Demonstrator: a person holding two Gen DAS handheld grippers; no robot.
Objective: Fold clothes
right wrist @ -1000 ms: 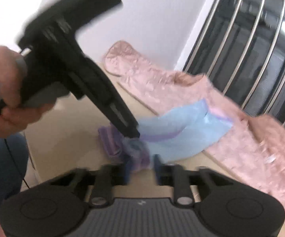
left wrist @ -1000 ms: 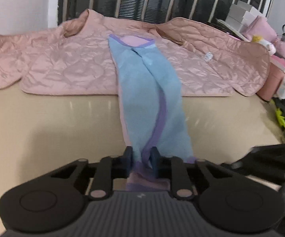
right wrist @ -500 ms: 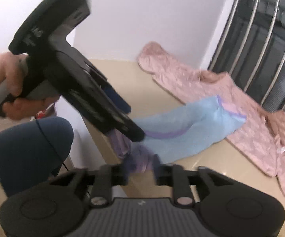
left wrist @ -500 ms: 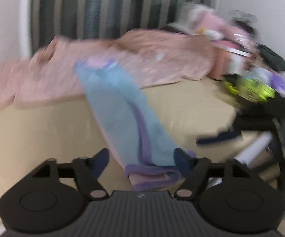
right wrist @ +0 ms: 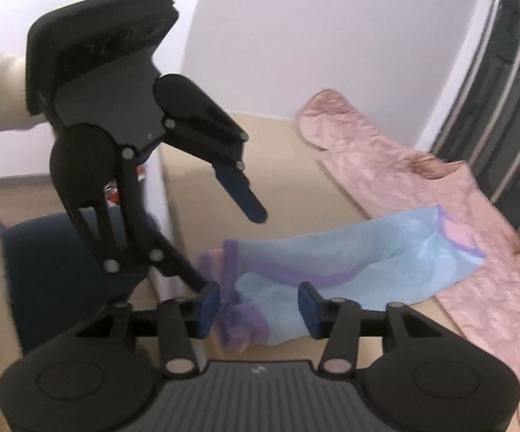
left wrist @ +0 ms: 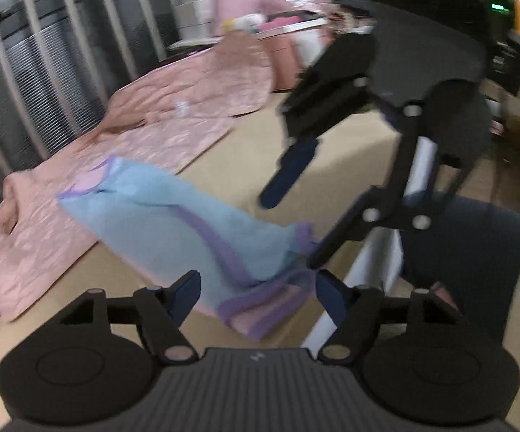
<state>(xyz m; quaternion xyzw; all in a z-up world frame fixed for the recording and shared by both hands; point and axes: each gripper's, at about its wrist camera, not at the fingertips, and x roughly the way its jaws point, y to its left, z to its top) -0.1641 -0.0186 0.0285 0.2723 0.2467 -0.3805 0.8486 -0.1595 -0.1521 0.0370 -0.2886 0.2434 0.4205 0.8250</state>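
A light blue garment with purple trim (left wrist: pixel 188 216) lies stretched on the beige table, its far end over a pink quilted jacket (left wrist: pixel 173 108). Its near purple-and-pink hem (left wrist: pixel 263 306) lies between my left gripper's (left wrist: pixel 256 291) open fingers. The right gripper (left wrist: pixel 296 216) shows in the left wrist view, open above the hem. In the right wrist view the blue garment (right wrist: pixel 350 262) has its bunched purple end (right wrist: pixel 238 327) between my right gripper's (right wrist: pixel 258 309) open fingers. The left gripper (right wrist: pixel 224 237) hangs open beside it.
The pink jacket (right wrist: pixel 422 187) runs along the table's far side under a railing (right wrist: pixel 512 90). The table's near edge (left wrist: pixel 350 288) drops to a dark blue chair (left wrist: pixel 476 252). Pink boxes and clutter (left wrist: pixel 245 10) stand past the table's far end.
Both grippers have opened and let go of the blue garment's hem. The left gripper has turned toward the right gripper; the right one has drawn back a little.
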